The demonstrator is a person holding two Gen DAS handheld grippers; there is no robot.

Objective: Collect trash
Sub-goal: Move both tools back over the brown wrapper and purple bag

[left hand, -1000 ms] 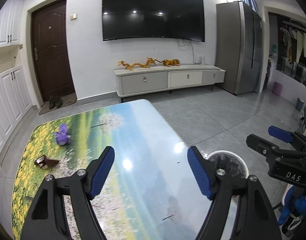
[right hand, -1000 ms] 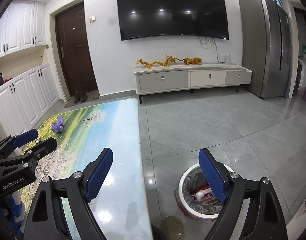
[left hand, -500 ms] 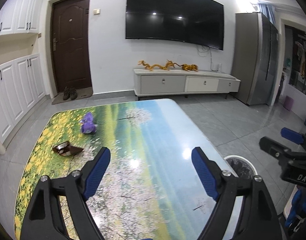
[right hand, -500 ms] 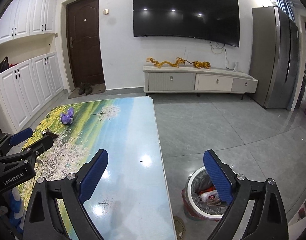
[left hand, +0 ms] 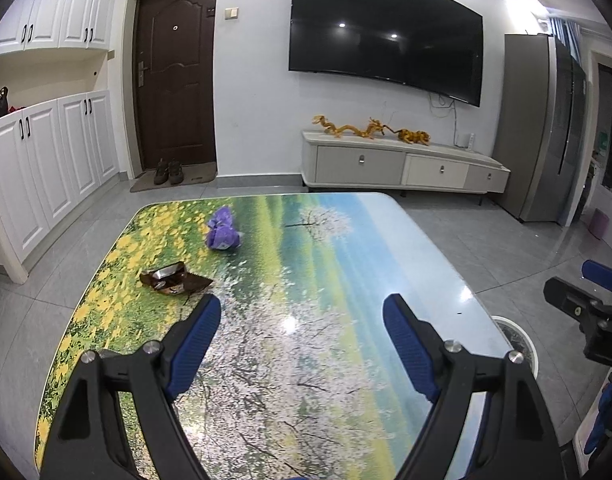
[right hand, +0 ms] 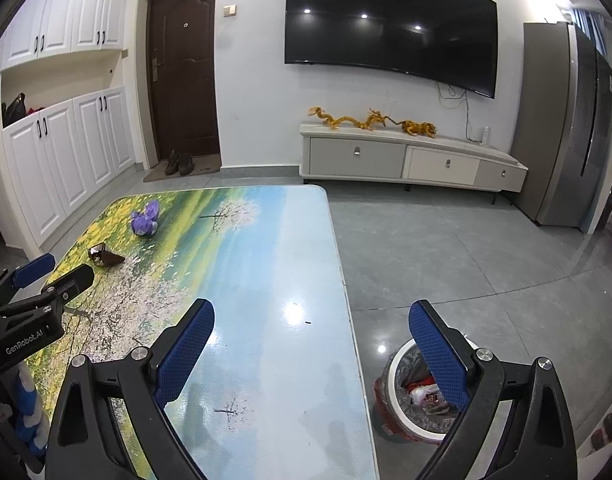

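Trash left: a brown wrapper (left hand: 173, 279) at ten o'clock and a purple wrapper (left hand: 222, 230) at eleven on the table (left hand: 346, 264); some fills the bin (right hand: 416, 390). Left gripper (left hand: 301, 336) and right gripper (right hand: 310, 338) gape empty.

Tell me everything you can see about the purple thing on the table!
The purple thing looks like a crumpled wrapper or small bag of thin, shiny material, scrunched into a lump with a twisted end pointing away. It lies alone on the table, among the printed yellow flowers, beyond the brown wrapper. Nothing else touches it.
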